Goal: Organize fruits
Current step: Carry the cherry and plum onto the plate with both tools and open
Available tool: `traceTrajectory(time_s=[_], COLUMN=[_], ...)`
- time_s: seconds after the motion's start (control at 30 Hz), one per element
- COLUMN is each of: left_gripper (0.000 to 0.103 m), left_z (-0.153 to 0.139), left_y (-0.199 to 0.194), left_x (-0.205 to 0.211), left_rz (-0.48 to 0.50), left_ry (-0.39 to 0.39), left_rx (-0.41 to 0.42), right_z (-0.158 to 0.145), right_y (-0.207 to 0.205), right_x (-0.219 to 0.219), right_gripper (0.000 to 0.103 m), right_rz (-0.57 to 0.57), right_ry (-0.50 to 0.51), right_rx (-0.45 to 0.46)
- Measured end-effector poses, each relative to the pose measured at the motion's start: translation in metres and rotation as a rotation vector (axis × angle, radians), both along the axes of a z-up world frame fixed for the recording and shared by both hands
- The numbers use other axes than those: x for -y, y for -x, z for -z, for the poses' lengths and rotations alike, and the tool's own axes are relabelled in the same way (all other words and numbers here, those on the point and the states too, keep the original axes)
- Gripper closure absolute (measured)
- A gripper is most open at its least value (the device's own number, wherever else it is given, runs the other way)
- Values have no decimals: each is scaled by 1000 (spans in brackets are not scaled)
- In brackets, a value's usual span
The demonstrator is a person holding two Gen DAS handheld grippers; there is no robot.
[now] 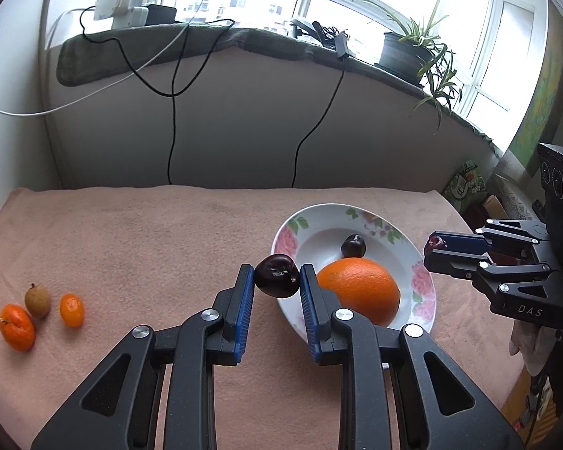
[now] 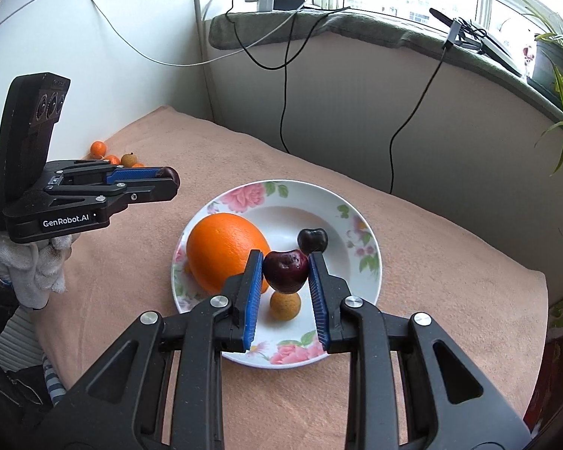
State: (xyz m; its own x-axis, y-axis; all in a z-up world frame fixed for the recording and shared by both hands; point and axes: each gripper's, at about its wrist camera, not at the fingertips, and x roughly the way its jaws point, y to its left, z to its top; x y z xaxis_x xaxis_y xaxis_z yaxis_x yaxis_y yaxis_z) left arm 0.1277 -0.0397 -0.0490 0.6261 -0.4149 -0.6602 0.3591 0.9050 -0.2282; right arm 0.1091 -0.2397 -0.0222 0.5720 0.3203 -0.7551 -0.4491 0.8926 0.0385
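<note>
We work over a pink towel that covers the whole surface, and we take the flowered plate as our landmark. On the plate lies the big orange, on the side toward the left gripper, with a loose dark cherry toward the far rim and a small tan longan nearer the right gripper. Well away from the plate, on the towel beyond the left gripper, wait two small mandarins, another tan longan and a kumquat.

Our right gripper is directly above the plate's inner bowl, its jaws closed to a cherry's width and clamped on a dark red cherry at the blue pads; the longan sits right beneath it. Our left gripper sits at the plate's rim on the mandarin side, jaws likewise pinched on its own dark cherry, which hangs at the rim rather than over the bowl.

We judge the right hand is the nearer one to release: its cherry needs only to drop into the plate, ideally shifted off the longan. The left must first carry inward past the rim, clear of the orange.
</note>
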Motion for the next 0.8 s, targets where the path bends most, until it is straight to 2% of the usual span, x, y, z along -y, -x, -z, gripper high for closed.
traceTrajectory(time_s=[0.47, 0.8], left_gripper=[80, 80], left_z=[0, 3], left_y=[-16, -24], left_x=[28, 40], left_rz=[30, 41], left_ry=[-30, -47], left_rx=[-3, -10], right_z=[19, 25], right_y=[-14, -18], right_x=[29, 34], right_gripper=[77, 77], right_rz=[49, 55], right_ry=[-3, -9], right_rx=[-36, -56])
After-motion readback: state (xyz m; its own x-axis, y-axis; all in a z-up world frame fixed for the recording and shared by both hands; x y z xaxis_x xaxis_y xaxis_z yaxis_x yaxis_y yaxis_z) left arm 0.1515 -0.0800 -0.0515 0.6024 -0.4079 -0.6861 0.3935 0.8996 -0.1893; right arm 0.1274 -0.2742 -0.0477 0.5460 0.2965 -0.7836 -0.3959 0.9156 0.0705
